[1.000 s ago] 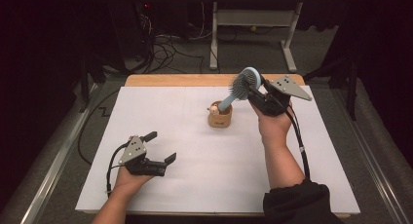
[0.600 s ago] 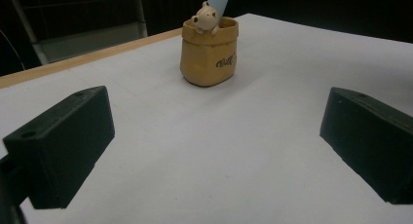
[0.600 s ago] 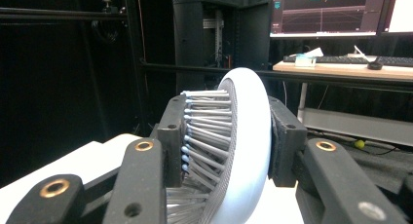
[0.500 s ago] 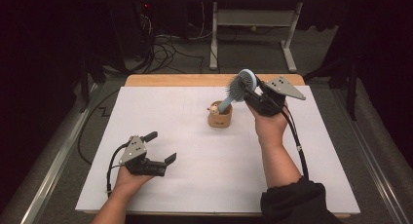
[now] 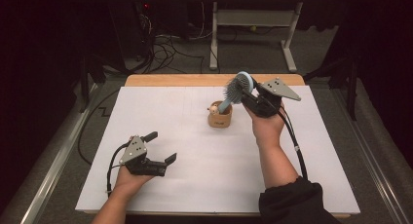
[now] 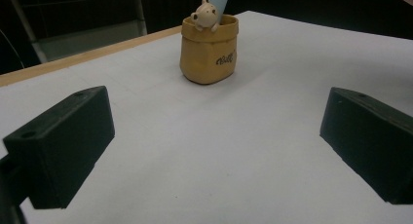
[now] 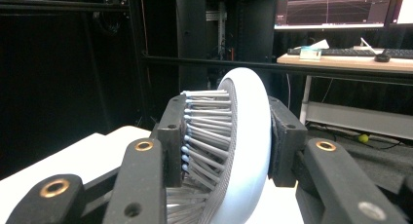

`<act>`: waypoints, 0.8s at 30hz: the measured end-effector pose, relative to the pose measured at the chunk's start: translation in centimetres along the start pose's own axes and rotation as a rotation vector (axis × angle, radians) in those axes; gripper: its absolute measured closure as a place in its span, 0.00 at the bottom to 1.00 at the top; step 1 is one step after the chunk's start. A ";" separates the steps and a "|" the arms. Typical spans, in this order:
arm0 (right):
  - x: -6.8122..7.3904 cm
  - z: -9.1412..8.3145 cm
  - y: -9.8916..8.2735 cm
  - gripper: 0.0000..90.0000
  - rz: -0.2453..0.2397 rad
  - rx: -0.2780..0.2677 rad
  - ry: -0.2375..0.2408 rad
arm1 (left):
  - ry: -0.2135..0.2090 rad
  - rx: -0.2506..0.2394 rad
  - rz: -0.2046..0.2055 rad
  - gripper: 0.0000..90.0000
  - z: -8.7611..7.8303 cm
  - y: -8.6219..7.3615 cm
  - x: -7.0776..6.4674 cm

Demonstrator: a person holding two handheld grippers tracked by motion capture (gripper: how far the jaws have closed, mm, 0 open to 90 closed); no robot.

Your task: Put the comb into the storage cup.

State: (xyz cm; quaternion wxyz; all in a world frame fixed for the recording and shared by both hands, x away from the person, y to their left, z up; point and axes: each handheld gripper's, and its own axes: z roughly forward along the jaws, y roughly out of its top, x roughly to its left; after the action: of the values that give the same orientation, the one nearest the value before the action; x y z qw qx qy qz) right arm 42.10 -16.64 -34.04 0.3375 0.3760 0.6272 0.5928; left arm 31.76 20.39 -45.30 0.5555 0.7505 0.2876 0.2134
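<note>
Left gripper: your black two-jaw left gripper (image 5: 158, 147) rests at seven o'clock on the white table cover (image 5: 185, 185), jaws apart around nothing, aimed at the holder.
Left hand: low, palm under the tool, parked clear of the work.
Holder: the small tan ceramic pot with a bear figure (image 6: 208, 48) stands near centre, upright.
Brush: the pale blue plastic hairbrush (image 5: 237, 90) has its handle in the pot and leans toward two o'clock.
Right gripper: your right gripper (image 5: 249, 98) is clamped on the brush head (image 7: 229, 151), bristles against one pad, probably to steer the handle in the pot.
Right arm: raised, wrist cocked forward.

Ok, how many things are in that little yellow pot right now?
1 that I can see: the blue hairbrush, its handle down in the yellow pot, its head clamped in the right tongs. Anything lower inside is hidden.
</note>
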 end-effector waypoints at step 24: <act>0.6 1.2 -1.3 0.67 0.006 0.033 0.001 | -0.001 -0.001 -0.008 0.00 0.0 -0.1 0.1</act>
State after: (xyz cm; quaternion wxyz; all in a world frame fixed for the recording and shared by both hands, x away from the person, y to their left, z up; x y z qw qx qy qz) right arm 42.79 -15.56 -35.41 0.3289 0.3831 0.6360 0.5836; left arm 31.81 20.43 -45.39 0.5569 0.7491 0.2903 0.2107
